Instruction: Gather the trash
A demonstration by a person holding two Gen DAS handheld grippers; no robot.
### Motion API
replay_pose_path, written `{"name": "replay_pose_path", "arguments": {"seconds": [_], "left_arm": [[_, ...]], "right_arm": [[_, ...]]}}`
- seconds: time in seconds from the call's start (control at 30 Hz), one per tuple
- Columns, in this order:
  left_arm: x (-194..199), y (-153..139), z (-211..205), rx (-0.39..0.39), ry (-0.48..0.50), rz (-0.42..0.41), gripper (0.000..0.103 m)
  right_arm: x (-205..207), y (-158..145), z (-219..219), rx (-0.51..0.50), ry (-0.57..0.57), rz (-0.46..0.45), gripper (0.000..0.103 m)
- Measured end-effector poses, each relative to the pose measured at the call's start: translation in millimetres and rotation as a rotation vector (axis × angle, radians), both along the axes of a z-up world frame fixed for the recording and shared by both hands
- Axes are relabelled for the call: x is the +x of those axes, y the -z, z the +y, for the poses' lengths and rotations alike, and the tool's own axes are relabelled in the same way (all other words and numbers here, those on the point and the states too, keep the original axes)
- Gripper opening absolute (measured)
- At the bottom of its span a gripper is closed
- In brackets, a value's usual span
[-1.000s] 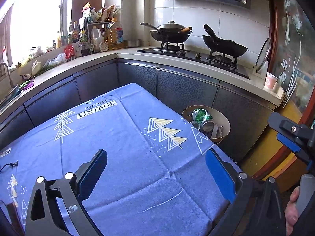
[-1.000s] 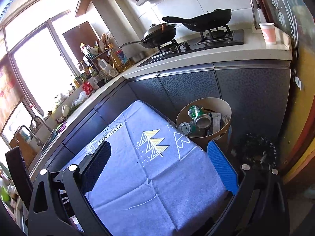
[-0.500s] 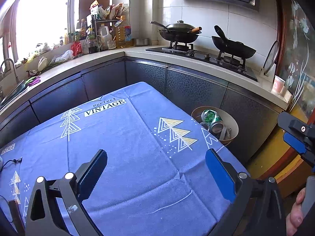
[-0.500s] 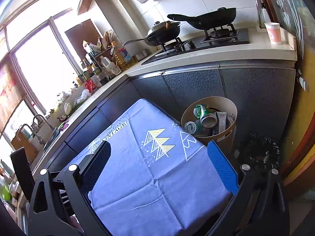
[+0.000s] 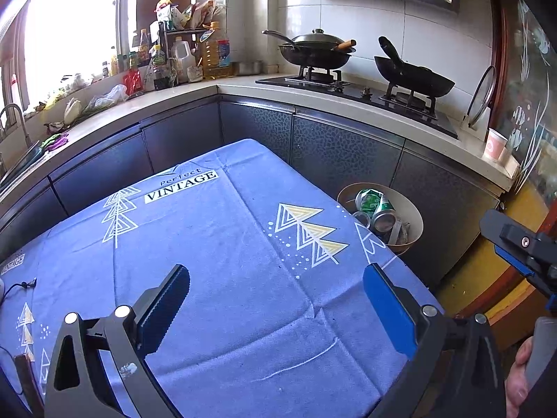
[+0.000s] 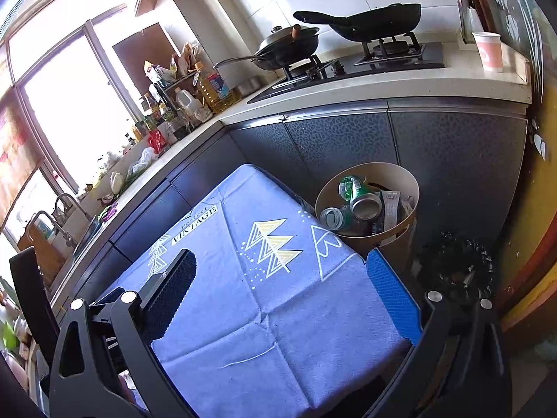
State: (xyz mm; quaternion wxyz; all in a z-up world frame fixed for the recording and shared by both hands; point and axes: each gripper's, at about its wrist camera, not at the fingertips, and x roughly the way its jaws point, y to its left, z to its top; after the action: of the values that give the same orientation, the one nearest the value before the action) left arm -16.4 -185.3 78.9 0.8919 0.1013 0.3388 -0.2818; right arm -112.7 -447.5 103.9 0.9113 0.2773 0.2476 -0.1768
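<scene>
Your left claw (image 5: 275,299) is wide open and holds nothing. Your right claw (image 6: 282,289) is wide open and empty too. Both hang over the near part of the blue cloth (image 5: 216,244) on the table. You can see no trash on the cloth. The trash is in the bin (image 6: 403,174), which stands on the floor just past the far right corner of the table. In it are cans (image 6: 363,203) and some wrappers, lying on their sides. The bin is ahead and to the right of both claws. Your right claw is the nearer one. The job looks about done, as far as these views show. If more trash turns up, carry it toward that far right corner and drop it in.
</scene>
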Motion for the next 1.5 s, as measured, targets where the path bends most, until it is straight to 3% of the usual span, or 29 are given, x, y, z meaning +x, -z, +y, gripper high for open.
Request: {"name": "replay_pose_path", "arguments": {"seconds": [0.33, 0.8, 1.5], "left_arm": [[-2.2, 0.5, -11.3, 0.012, 0.035, 0.003, 0.099], [-12.2, -3.3, -19.1, 0.045, 0.017, -0.052, 0.099], [-8.9, 0.7, -14.6, 0.066, -0.016, -0.044, 0.099]], "right_arm": [[1.2, 5.8, -19.9, 0.045, 0.012, 0.002, 0.098], [-1.9, 6.7, -19.9, 0.053, 0.011, -0.005, 0.098], [2.4, 10.9, -14.2, 0.059, -0.008, 0.007, 0.098]]}}
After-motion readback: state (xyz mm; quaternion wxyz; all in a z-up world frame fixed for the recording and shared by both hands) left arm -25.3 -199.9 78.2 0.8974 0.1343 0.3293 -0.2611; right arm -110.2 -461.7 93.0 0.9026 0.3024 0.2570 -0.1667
